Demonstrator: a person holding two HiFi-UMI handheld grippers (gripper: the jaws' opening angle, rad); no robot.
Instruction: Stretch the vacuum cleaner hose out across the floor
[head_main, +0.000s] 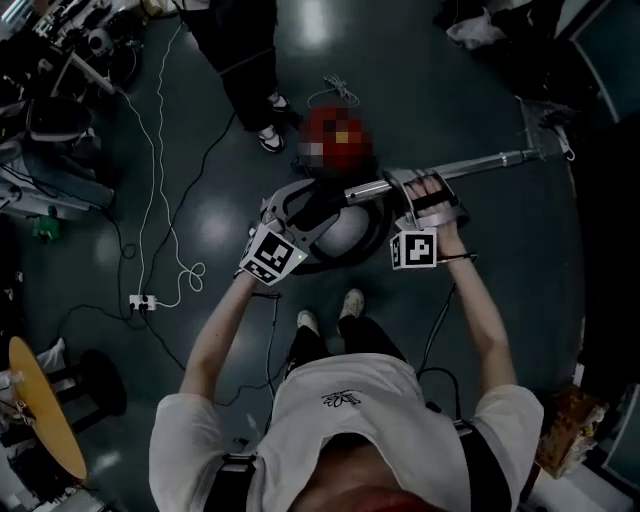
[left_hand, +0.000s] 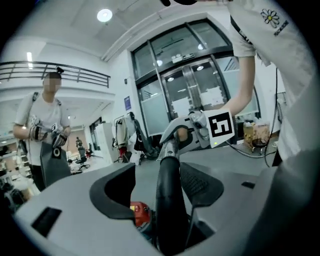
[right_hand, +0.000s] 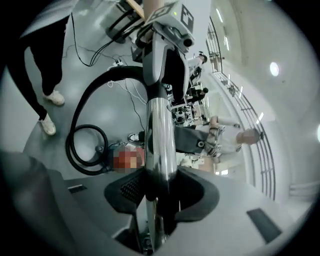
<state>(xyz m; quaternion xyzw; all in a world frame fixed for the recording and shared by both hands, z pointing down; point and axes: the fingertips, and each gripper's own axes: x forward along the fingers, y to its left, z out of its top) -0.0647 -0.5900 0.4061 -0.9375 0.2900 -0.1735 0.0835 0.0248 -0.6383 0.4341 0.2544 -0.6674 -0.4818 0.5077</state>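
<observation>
My left claw (left_hand: 160, 173) is standing spread around the black rubbery hose (left_hand: 170, 210), one pad clear of it, so the hose is risking a slide out. My right claw (right_hand: 162, 184) is pinching the smooth, shiny metal tube (right_hand: 159, 130), which is slick and could twist. The hose is looping down to a coil by the red vacuum (left_hand: 141, 214) on the far floor (head_main: 440, 90); pulling could tip it.
</observation>
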